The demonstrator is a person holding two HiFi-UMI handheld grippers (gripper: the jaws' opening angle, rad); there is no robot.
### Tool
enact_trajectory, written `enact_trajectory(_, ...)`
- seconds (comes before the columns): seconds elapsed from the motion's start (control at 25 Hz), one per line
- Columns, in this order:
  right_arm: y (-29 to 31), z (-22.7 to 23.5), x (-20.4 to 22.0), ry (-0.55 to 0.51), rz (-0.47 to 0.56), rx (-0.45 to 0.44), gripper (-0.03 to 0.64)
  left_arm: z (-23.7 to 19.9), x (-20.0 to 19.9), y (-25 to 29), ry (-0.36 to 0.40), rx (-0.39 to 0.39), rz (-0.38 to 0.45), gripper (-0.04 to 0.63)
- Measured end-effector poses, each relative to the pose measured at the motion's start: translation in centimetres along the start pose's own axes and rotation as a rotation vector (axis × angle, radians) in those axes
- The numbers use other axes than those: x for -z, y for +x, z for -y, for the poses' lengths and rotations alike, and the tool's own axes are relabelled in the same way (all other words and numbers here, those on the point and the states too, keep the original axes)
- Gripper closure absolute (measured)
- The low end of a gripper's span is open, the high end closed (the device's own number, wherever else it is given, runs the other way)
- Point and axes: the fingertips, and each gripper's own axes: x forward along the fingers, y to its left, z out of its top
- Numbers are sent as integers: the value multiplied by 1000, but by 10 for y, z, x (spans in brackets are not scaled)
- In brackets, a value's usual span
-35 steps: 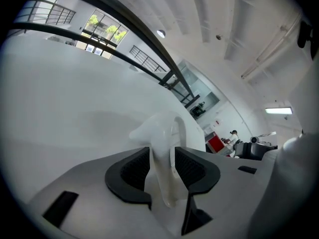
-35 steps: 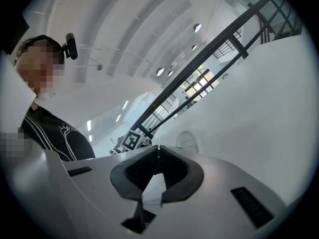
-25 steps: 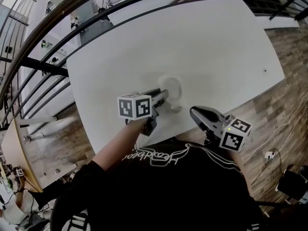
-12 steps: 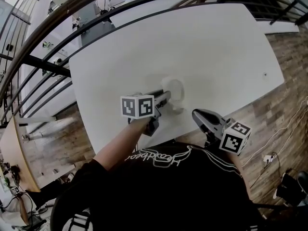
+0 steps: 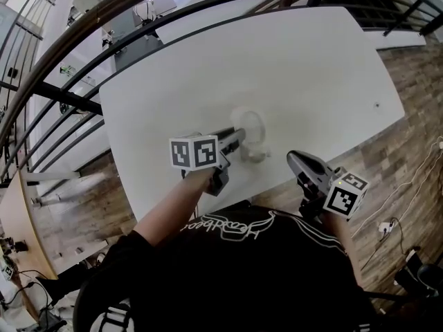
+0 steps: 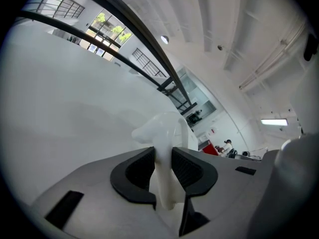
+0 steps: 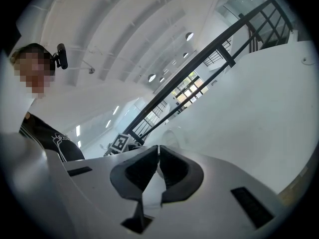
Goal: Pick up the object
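The left gripper (image 5: 241, 140) is clamped on the white object (image 5: 250, 131). In the left gripper view its two dark pads press on either side of a slim white stem of the object (image 6: 164, 133), which rises straight up between them and widens just beyond the tips of the left gripper (image 6: 163, 156) into a rounded, lumpy top. From the head view the object reads as a pale, rounded shape right at the front of this claw, on the white table (image 5: 311, 68) or just above it; white on white, I cannot tell whether it touches. The right gripper (image 5: 291, 158) sits off to the right of the left one and well apart from the object, nearer the person's body, about level with the table's near edge. The jaws of the right gripper (image 7: 158, 156) are together, their tips meeting with nothing between them. In that view the table spreads out ahead and to its right. Ahead of both claws, beyond the table's far side, runs a dark railing (image 5: 69, 92), and wooden floor (image 5: 408, 151) shows to the right of the right claw.
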Motion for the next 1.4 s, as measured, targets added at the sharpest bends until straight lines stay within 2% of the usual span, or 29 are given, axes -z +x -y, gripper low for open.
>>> enact_trajectory(0.36, -3, -12, -10, -54, 10, 16, 597, 23, -25, -33, 16, 15, 93, 483)
enact_trajectory(0.56, -2, -35, -26, -105, 33, -17, 597, 53, -39, -61, 22, 52, 150, 483)
enact_trajectory(0.96, -12, -98, -56, -239, 76, -80, 597, 120, -52, -132, 122, 93, 261, 482)
enact_trajectory(1.2, -36, -132, -68, -325, 103, -95, 597, 160, -45, -171, 172, 103, 311, 482)
enact_trajectory(1.4, -42, -155, -72, -344, 122, -128, 597, 179, -40, -195, 195, 100, 345, 482)
